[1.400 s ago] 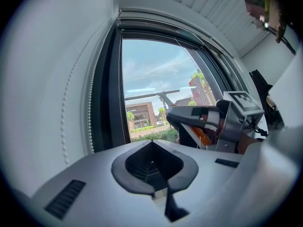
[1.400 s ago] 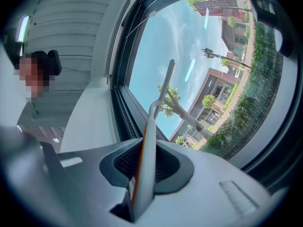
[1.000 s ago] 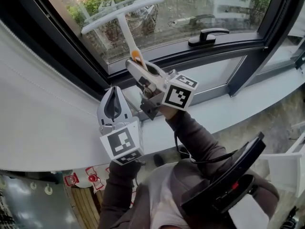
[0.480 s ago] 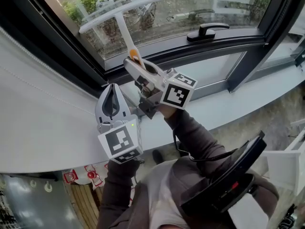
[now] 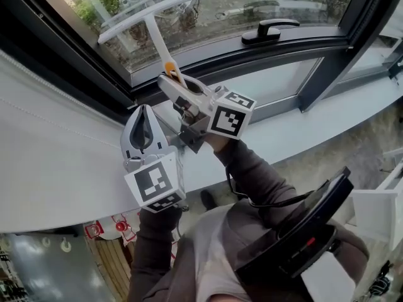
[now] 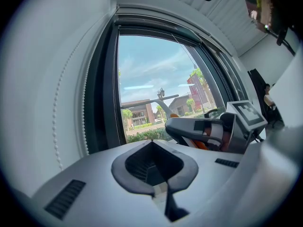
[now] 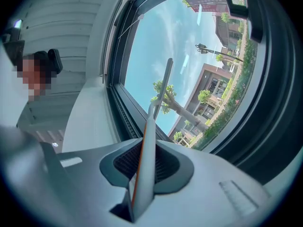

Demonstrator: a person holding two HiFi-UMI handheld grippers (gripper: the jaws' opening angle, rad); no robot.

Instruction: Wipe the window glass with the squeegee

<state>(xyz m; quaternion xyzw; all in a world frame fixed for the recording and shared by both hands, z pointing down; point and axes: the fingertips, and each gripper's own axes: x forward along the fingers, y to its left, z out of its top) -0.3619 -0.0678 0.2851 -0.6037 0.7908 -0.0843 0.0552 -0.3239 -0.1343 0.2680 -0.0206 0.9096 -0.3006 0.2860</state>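
A white squeegee (image 5: 151,16) with an orange band on its handle is pressed with its long blade against the window glass (image 5: 220,5). My right gripper (image 5: 171,83) is shut on the squeegee handle (image 7: 144,155), which runs up between its jaws to the blade (image 7: 163,86). My left gripper (image 5: 142,126) hangs lower left of it, in front of the white wall, shut with nothing between its jaws. In the left gripper view my left gripper (image 6: 152,161) points at the window, with the right gripper (image 6: 199,129) off to its right.
The black window frame (image 5: 94,87) runs diagonally at left beside a white wall (image 5: 50,156). A black window handle (image 5: 269,29) sits on the lower frame at right. The white sill (image 5: 296,137) lies below. A bead cord (image 6: 59,126) hangs by the frame.
The squeegee and my right gripper have slid up and to the left along the glass. My left gripper has drifted slightly left with them.
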